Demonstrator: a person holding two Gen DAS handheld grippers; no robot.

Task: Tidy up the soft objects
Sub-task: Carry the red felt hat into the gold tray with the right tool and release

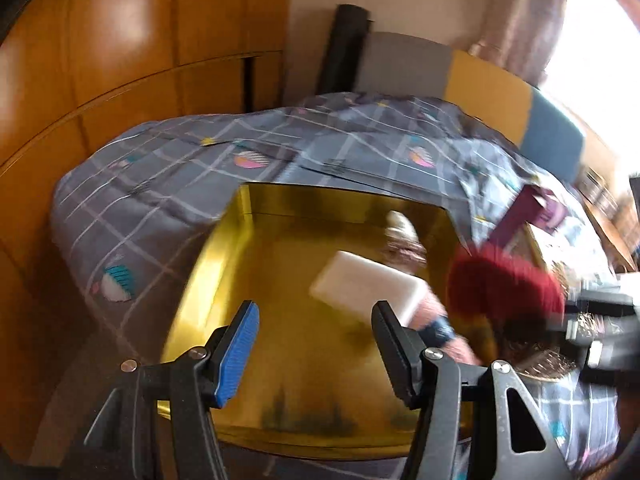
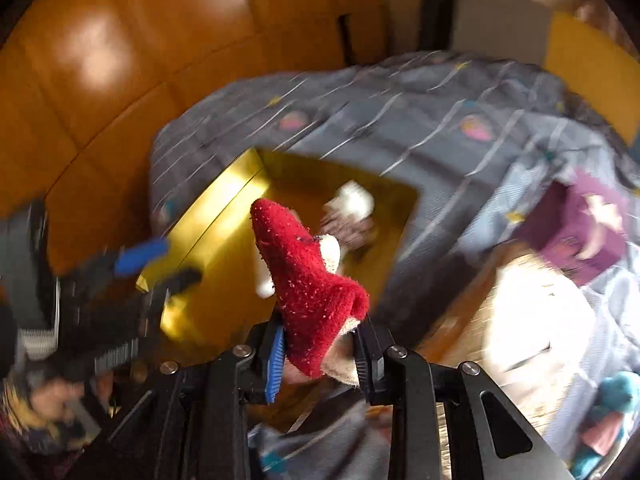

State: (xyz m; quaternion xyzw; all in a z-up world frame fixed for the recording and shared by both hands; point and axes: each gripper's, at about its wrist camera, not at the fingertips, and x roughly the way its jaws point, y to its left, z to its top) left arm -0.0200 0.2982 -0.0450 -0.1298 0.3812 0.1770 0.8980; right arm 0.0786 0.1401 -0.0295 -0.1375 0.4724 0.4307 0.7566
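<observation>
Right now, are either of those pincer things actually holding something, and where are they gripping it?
The right gripper is clamped on a red fuzzy sock, pinching one end while the rest sticks out ahead. The left gripper holds nothing.

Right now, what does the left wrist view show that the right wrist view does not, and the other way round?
Only the left wrist view shows the left gripper from behind, jaws open and empty, and the blue headboard panel. Only the right wrist view shows the right gripper clamping the red sock, and a teal soft object at the lower right. Both show the gold box, the white block inside it, the grey patterned quilt and the wooden wardrobe.
</observation>
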